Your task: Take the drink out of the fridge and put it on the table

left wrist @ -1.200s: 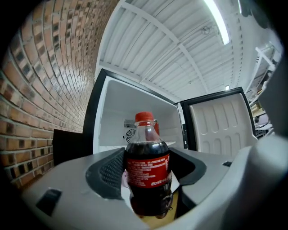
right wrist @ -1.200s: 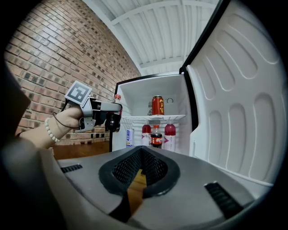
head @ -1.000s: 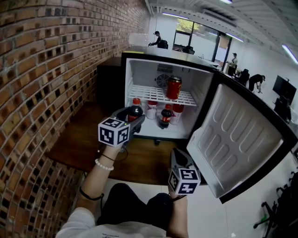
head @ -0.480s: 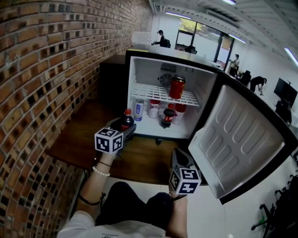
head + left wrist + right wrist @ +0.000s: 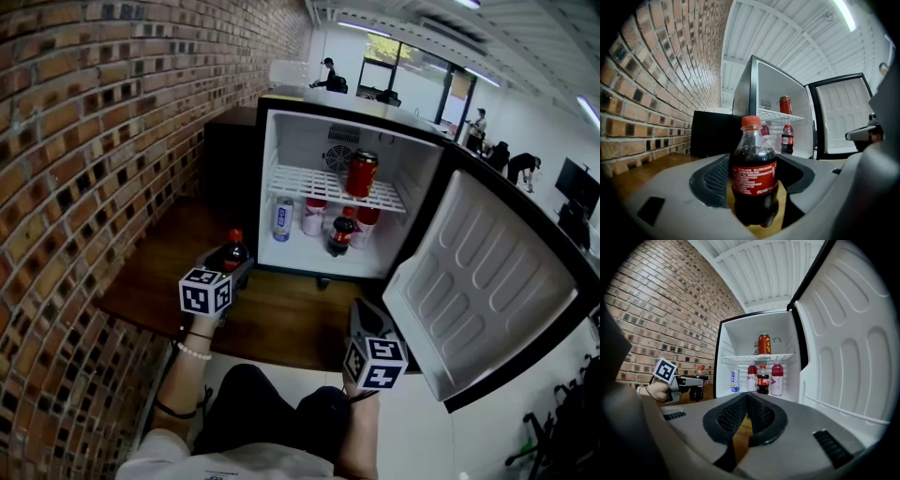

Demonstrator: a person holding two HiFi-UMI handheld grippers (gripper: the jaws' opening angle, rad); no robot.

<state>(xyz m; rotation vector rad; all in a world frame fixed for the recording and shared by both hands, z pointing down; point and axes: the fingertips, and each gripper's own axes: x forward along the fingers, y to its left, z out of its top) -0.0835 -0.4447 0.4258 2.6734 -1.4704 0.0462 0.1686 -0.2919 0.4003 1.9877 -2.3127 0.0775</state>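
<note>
Wood table [image 5: 291, 321] below; your left gripper [image 5: 234, 265] clamps cola bottle [image 5: 753, 178] at label, likely heavyish, slick. Right gripper [image 5: 746, 399] closed, empty.

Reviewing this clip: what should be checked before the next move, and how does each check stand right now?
1. Left gripper shut on bottle: ok, it is gripped from both sides.
2. Bottle upright, cap on: ok.
3. Bottle out of fridge: ok, it is left of the fridge, over the table.
4. Bottle base touching table: cannot tell.
5. Right gripper away from bottle: ok, jaws together, empty, near the open door.
</note>
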